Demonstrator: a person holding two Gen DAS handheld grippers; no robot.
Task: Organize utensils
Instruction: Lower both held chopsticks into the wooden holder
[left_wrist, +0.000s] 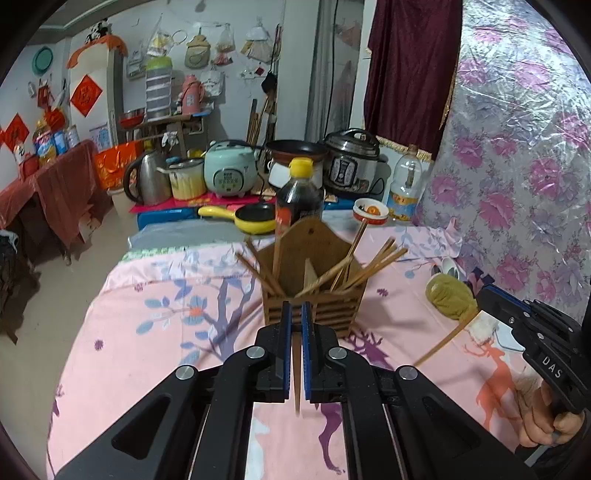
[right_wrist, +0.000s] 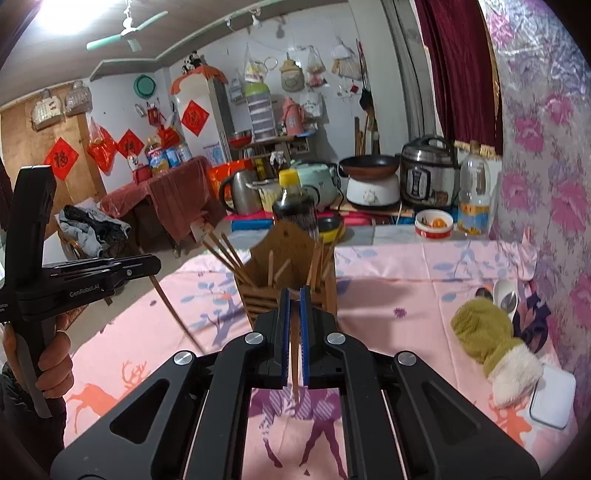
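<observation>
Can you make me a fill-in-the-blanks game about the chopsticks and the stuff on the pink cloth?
1. Each gripper, left gripper and right gripper, is shut on one wooden ____.
2. The wooden holder stands on a cloth whose main colour is ____.
3. The dark sauce bottle behind the holder has a ____ cap.
4. The pan with the long handle behind the holder is coloured ____.

Missing words: chopstick; pink; yellow; yellow

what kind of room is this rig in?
Likely a lived-in home kitchen or multipurpose room: rice cooker, kettle and pressure cooker crowd a counter, a wooden chopstick holder sits on a pink printed tablecloth.
</observation>
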